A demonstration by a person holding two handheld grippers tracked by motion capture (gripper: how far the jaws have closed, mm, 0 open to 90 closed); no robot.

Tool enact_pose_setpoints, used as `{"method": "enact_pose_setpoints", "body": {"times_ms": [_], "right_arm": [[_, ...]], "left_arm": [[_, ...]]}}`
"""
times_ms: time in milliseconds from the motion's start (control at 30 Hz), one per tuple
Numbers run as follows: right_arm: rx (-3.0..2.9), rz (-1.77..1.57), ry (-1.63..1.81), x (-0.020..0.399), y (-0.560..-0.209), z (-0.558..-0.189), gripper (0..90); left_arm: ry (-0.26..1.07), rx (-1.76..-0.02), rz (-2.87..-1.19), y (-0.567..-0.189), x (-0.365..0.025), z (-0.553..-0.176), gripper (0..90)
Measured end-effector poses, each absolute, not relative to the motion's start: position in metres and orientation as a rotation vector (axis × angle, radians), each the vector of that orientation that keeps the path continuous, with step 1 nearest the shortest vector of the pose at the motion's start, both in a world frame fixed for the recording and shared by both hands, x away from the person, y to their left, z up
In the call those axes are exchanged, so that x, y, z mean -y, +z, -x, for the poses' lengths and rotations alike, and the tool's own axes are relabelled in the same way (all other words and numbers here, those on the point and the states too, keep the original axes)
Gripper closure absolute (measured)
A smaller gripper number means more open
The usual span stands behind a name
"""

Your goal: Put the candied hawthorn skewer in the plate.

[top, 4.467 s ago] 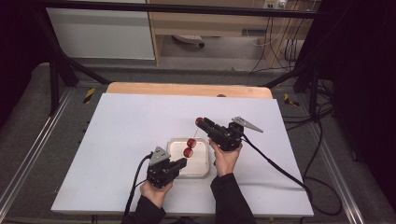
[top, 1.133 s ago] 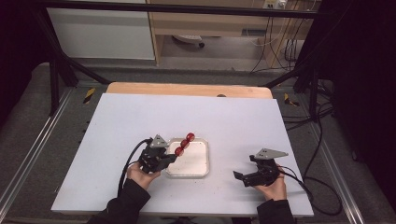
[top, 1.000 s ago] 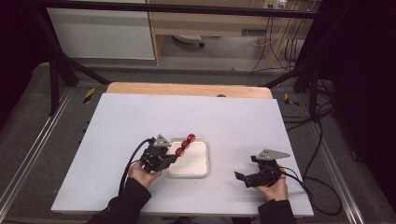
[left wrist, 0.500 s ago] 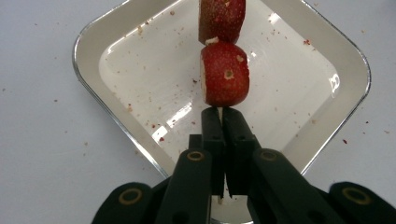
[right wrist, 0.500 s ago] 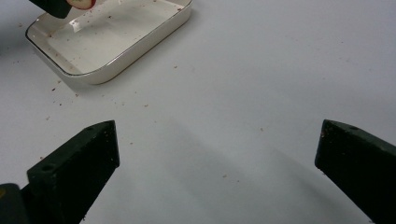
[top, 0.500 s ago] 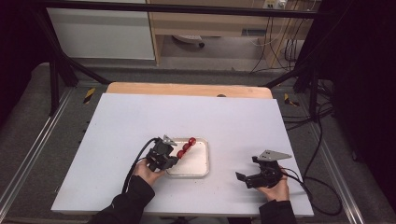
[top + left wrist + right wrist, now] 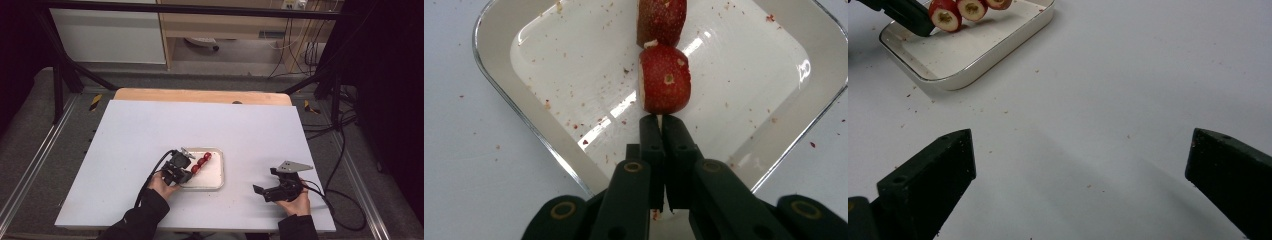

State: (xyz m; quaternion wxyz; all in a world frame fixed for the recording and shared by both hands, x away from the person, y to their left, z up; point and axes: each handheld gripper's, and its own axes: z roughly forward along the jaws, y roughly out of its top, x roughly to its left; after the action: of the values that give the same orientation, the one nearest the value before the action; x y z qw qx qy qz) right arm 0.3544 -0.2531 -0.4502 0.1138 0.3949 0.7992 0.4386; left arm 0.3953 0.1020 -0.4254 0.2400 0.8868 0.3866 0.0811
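our left gripper (image 7: 663,120) pinches a thin skewer (image 7: 659,118) over the white tray (image 7: 549,135), jaws tight together; the nearest red fruit slice (image 7: 665,79) sits just beyond, another (image 7: 661,20) by the far edge.

Ahead of my black left hand-held gripper (image 7: 663,125), red, pale-cut fruit pieces (image 7: 665,86) lie in a white tray (image 7: 574,75) flecked red, on a pale grey table (image 7: 250,130).
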Motion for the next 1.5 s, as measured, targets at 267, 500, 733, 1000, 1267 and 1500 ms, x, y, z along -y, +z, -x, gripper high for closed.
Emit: {"method": "enact_pose_setpoints", "body": {"times_ms": [267, 500, 733, 1000, 1267, 1500], "right_arm": [[-2.344, -1.158, 1.282, 0.253, -0.451, -0.355, 0.5], [-2.347, -1.165, 1.279, 0.252, -0.452, -0.355, 0.5], [-2.347, -1.17, 1.278, 0.251, -0.452, -0.355, 0.5], [-2.355, -1.166, 1.269, 0.251, -0.453, -0.355, 0.4], [-2.368, -1.168, 1.247, 0.25, -0.455, -0.356, 0.3], [-2.383, -1.174, 1.223, 0.249, -0.457, -0.355, 0.3]], "left_arm": [[0.229, -1.053, -2.41, -0.425, -0.104, -0.396, 81.2], [0.239, -0.977, -2.345, -0.417, -0.119, -0.39, 52.9], [0.286, -0.95, -2.291, -0.408, -0.142, -0.38, 25.2], [0.303, -0.918, -2.245, -0.412, -0.179, -0.366, 14.1], [0.297, -0.921, -2.194, -0.424, -0.218, -0.352, 12.4], [0.289, -0.941, -2.125, -0.436, -0.247, -0.345, 12.0]]}}
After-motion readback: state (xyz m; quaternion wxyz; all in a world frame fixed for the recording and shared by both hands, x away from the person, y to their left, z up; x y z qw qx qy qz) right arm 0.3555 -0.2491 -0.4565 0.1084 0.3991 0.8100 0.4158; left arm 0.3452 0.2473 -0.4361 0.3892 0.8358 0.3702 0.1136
